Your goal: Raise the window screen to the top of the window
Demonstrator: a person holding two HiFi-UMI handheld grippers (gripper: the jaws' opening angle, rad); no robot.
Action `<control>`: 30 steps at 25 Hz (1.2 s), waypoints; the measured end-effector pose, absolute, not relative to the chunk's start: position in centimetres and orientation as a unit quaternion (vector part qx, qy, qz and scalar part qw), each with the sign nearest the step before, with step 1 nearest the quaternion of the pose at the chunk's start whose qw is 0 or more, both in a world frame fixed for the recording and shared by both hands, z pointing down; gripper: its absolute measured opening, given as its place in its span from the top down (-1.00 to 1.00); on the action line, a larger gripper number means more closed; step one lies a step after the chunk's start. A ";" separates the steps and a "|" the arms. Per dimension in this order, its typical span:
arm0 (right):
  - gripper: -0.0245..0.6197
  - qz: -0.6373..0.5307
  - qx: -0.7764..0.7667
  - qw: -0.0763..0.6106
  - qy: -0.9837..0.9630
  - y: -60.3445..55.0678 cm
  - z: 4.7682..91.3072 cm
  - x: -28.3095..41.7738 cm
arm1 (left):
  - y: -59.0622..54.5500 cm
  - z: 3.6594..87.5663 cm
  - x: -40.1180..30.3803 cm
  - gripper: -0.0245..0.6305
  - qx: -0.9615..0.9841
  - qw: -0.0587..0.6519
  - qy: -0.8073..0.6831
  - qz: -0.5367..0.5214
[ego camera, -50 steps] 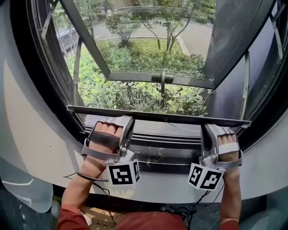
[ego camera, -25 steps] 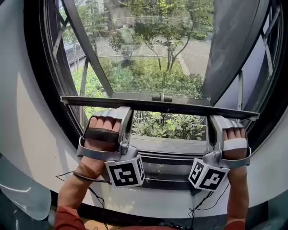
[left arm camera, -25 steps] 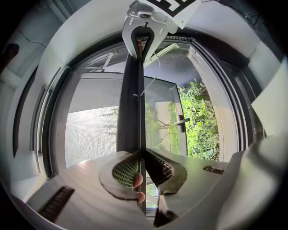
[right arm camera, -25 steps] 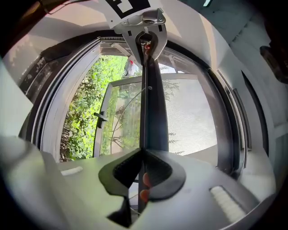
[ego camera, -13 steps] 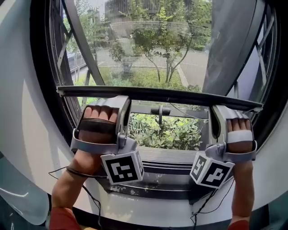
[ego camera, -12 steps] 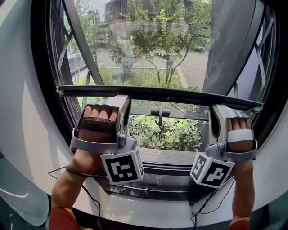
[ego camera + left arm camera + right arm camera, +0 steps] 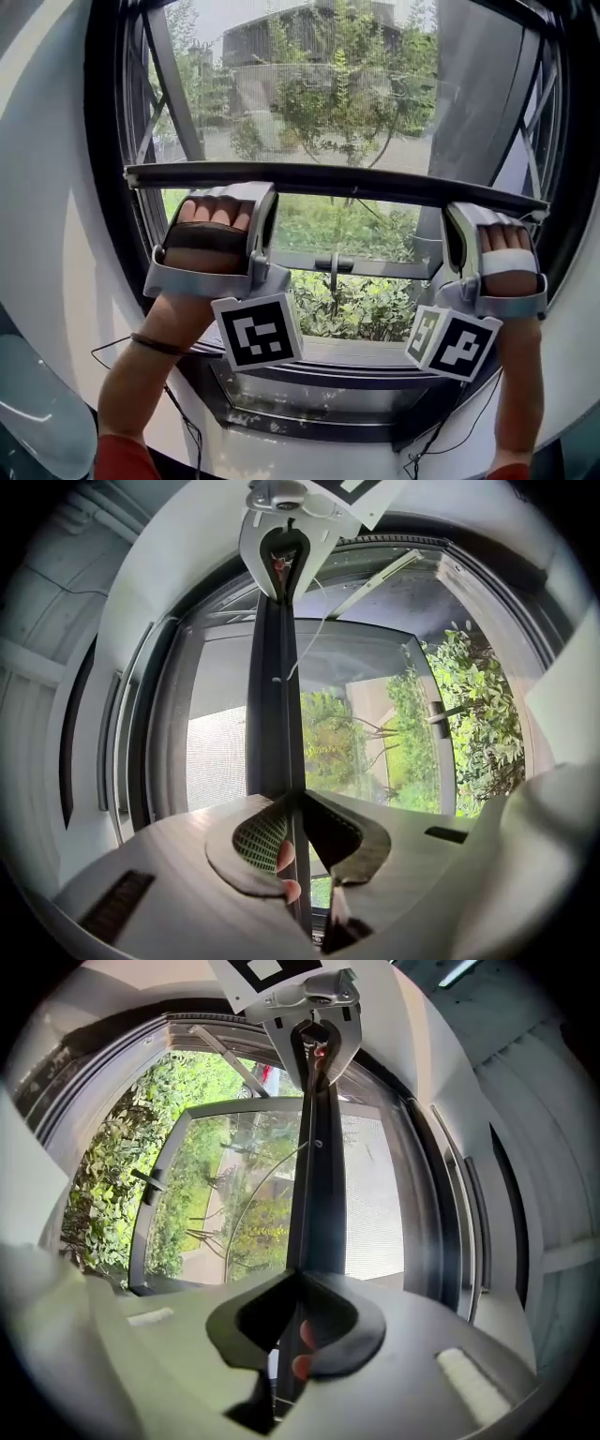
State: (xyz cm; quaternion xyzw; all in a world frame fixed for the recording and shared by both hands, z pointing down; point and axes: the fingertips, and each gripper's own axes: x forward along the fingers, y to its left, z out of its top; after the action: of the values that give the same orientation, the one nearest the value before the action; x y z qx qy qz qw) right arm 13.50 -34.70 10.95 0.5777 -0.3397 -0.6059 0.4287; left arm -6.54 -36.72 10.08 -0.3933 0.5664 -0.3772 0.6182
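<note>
**Roughly halfway up, with the screen bar in both grippers**

I have the grey mesh window screen point(image 7: 319, 94) by its dark metal bottom bar point(image 7: 347, 183). My left gripper point(image 7: 262, 192) is clamped on the bar near its left end. My right gripper point(image 7: 457, 211) has it near the right end, and its jaws are tightening on it. In each gripper view the bar runs straight between the pads.

The bar lies across the middle of the black-framed window point(image 7: 111, 187), nearly level. Mesh covers the pane above it, and below it is an open gap onto green bushes.

I judge the lift to be under way, with about the upper half of the opening left to cover. The next move calls for pushing both ends up evenly so the bar does not skew and bind in its side tracks, with neither grip loosening.

No containers are in view.
</note>
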 end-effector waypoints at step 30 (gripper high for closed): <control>0.81 -0.633 0.618 0.389 -0.256 -35.2 -11.2 13.4 | -37.5 -10.6 -6.2 0.74 -0.355 0.628 0.606 -0.335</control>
State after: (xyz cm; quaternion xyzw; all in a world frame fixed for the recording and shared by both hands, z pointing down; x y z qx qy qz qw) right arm 13.39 -35.21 -11.17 0.6178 -0.2562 -0.6333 0.3894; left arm -6.21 -37.51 -10.64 -0.3551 0.6058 -0.3353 0.6280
